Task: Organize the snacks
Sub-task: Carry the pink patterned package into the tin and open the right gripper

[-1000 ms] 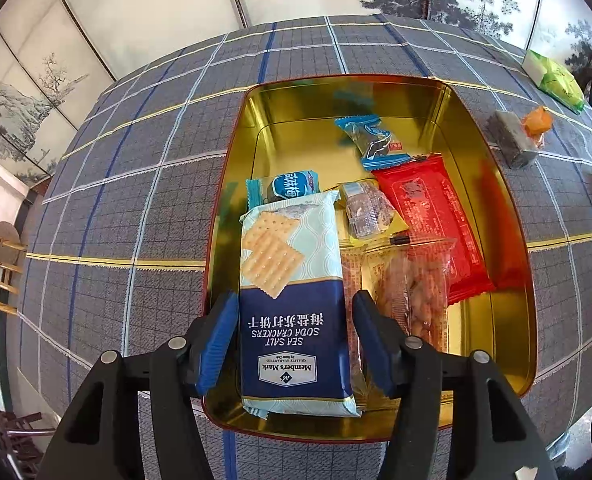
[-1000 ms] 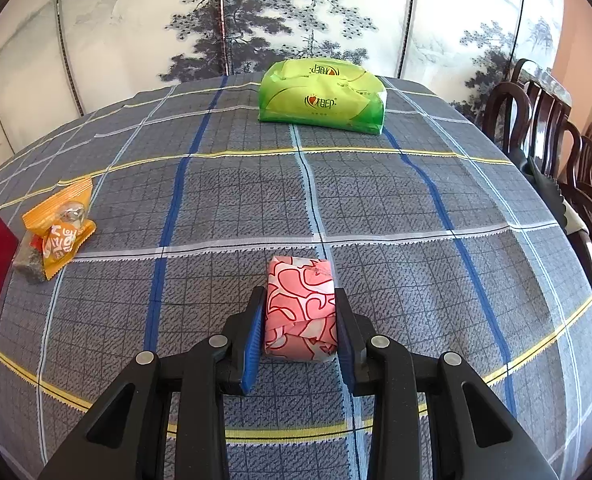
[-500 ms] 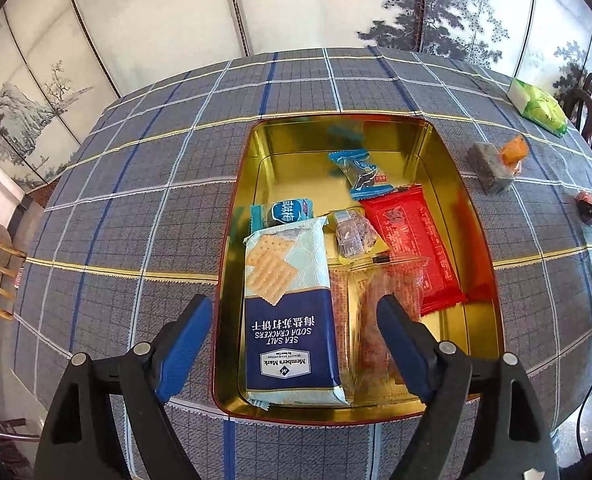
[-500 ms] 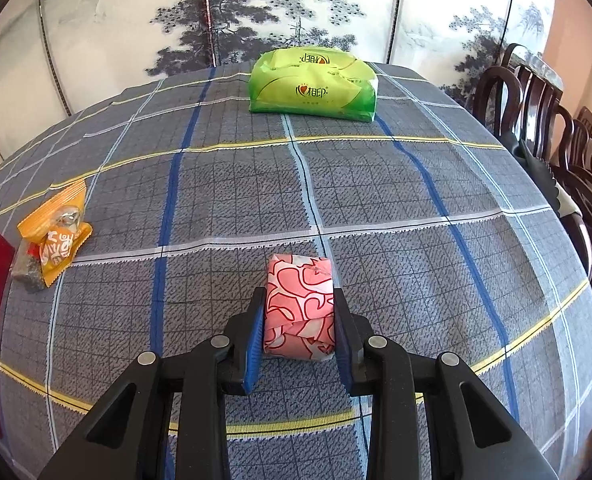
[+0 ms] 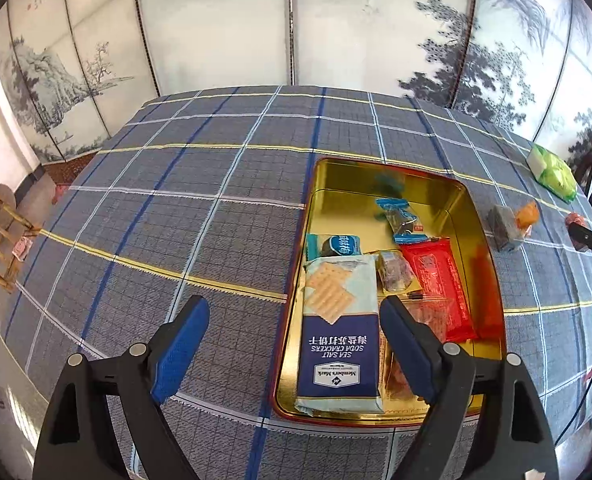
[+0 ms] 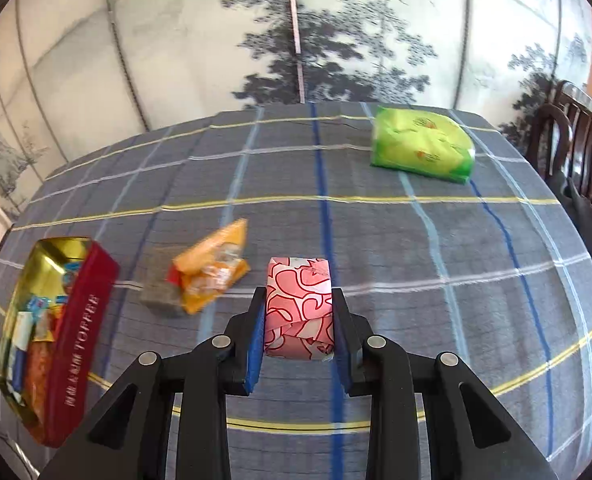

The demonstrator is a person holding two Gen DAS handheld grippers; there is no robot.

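We saw a folding screen [image 5: 296,40] painted with ink pines behind the plaid-clothed table [image 5: 176,208]; dark wooden chairs [image 6: 576,128] stood alongside.

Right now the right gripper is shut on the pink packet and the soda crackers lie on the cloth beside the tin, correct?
Not quite. The soda crackers lie inside the tin, not on the cloth; the left wrist view shows it. The right gripper is indeed shut on the pink packet.
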